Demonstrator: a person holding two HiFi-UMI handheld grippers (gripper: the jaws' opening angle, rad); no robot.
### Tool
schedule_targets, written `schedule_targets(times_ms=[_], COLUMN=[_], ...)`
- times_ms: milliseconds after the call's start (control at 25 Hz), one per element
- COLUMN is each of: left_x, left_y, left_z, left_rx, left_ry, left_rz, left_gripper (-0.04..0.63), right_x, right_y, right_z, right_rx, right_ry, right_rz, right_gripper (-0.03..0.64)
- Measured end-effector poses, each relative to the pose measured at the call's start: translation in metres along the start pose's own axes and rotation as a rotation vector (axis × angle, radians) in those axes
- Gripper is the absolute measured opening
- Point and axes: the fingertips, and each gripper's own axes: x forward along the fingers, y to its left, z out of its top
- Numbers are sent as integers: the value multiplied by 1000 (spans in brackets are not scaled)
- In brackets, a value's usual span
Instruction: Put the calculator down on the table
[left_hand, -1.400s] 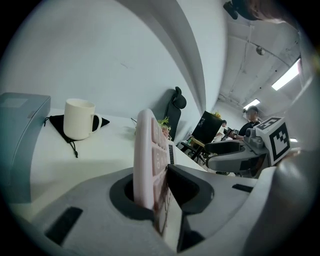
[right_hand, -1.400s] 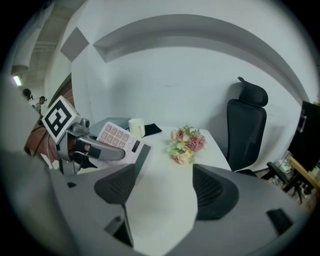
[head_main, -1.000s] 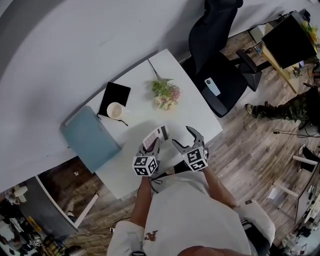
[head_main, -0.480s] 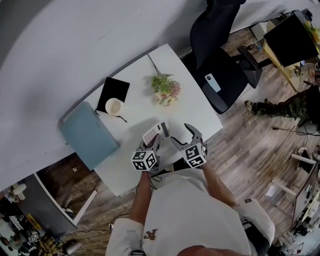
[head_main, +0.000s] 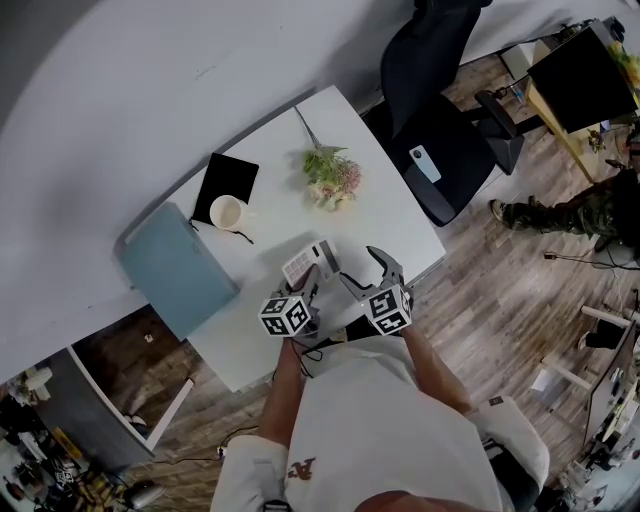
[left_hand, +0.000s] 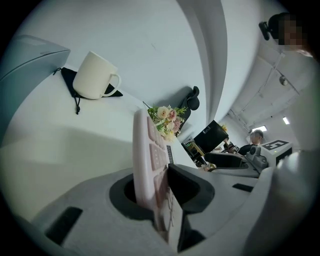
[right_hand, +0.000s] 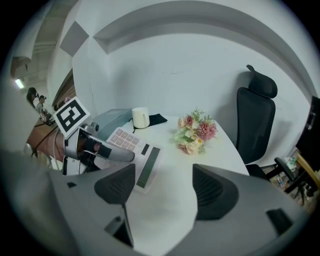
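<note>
An office: white desk (head_main: 385, 210), black swivel chair (head_main: 465, 160), dark monitor (head_main: 580, 85) nearby.

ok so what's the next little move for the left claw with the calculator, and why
Probably open the left claw and let go. It is shut on the calculator, which the right gripper view shows lying almost flat, low on the table. I cannot tell whether it fully touches, so ease it down a touch first if needed. The right claw is open, empty and off to the side.
</note>
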Motion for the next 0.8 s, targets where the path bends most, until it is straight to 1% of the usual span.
schedule_targets(times_ms=[400, 640, 800], left_x=[2, 5, 6], left_y=[7, 13, 14], left_z=[1, -2, -4], left_rx=[-45, -85, -82], left_ry=[9, 26, 46], left_rz=[17, 28, 31], left_gripper=[109, 115, 120], right_x=[1, 2, 3], right_y=[3, 6, 6], right_z=[0, 1, 1], right_rx=[2, -3, -5], right_ry=[2, -2, -2], right_rz=[8, 12, 15], right_gripper=[360, 360, 360])
